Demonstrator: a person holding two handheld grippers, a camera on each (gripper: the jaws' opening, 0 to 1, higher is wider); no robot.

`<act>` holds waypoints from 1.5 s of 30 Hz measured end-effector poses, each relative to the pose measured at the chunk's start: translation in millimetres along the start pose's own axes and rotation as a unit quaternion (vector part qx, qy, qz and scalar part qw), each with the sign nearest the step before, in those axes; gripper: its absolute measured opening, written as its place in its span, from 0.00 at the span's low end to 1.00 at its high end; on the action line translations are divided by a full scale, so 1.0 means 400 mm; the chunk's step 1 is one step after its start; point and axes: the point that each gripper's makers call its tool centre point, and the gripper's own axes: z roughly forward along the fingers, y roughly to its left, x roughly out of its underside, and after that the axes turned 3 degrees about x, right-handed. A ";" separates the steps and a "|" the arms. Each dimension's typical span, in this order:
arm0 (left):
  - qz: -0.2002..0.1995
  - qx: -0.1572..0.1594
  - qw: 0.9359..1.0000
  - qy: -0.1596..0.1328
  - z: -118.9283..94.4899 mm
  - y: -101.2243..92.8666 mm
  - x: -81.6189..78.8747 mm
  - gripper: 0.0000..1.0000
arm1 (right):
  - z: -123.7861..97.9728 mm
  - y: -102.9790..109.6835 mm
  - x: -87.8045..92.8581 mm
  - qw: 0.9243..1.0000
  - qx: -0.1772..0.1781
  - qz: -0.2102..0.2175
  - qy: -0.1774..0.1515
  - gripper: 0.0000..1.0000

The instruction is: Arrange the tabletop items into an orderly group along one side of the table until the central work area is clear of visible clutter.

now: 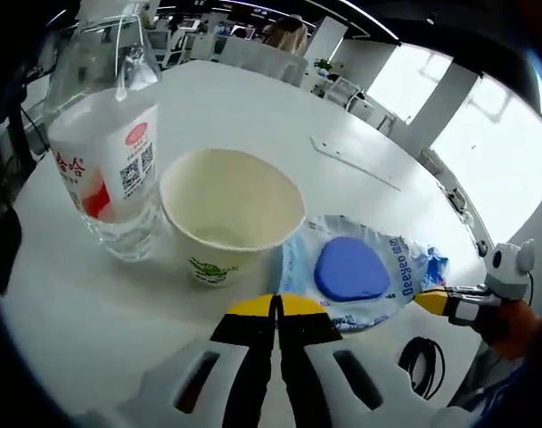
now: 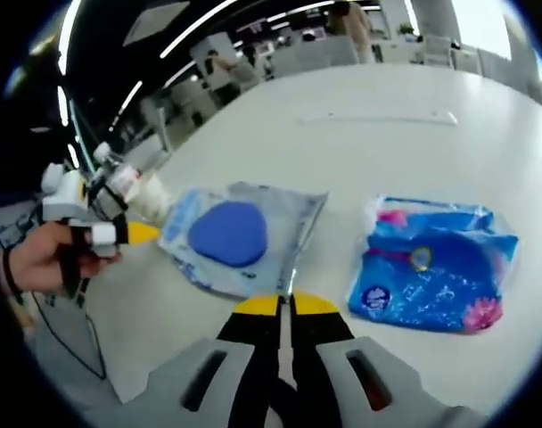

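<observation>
wet-wipe pack (image 2: 238, 236) with the blue lid lies just ahead of the right gripper (image 2: 285, 304), jaws pressed together at its near edge; left gripper (image 1: 277, 305), likewise closed, sits beside paper cup (image 1: 228, 214).

White table (image 1: 253, 116) carries bottle (image 1: 106, 169), paper cup (image 1: 228, 214), wipes packet (image 1: 360, 272), tissue pack (image 2: 436, 263).
</observation>
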 end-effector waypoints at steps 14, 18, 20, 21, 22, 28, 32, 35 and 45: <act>-0.040 0.011 0.999 -0.012 -0.035 0.015 0.038 0.05 | -0.037 -0.029 0.003 1.000 0.005 -0.001 -0.020 0.05; -0.043 0.016 0.999 -0.018 -0.047 0.017 0.039 0.04 | -0.049 -0.039 0.012 1.000 0.009 -0.001 -0.020 0.05; -0.045 0.017 0.999 -0.021 -0.051 0.018 0.037 0.04 | -0.053 -0.042 0.017 1.000 0.010 -0.002 -0.020 0.05; -0.044 0.017 0.999 -0.021 -0.053 0.018 0.038 0.04 | -0.058 -0.041 0.023 1.000 0.010 -0.005 -0.019 0.05; -0.042 0.018 0.999 -0.022 -0.056 0.017 0.039 0.04 | -0.061 -0.039 0.027 1.000 0.009 -0.009 -0.018 0.05; -0.010 0.021 0.999 -0.022 -0.081 0.013 0.046 0.07 | -0.086 -0.032 0.038 1.000 -0.010 -0.012 -0.024 0.10; 0.011 0.021 0.999 -0.022 -0.101 0.014 0.055 0.07 | -0.101 -0.012 0.061 0.999 -0.021 -0.040 -0.018 0.11; 0.028 0.024 0.999 -0.011 -0.114 0.012 0.083 0.08 | -0.105 -0.006 0.074 0.998 -0.028 -0.045 -0.018 0.14; 0.067 0.029 0.997 0.002 -0.183 0.019 0.147 0.12 | -0.109 0.016 0.129 0.997 -0.032 -0.073 0.003 0.18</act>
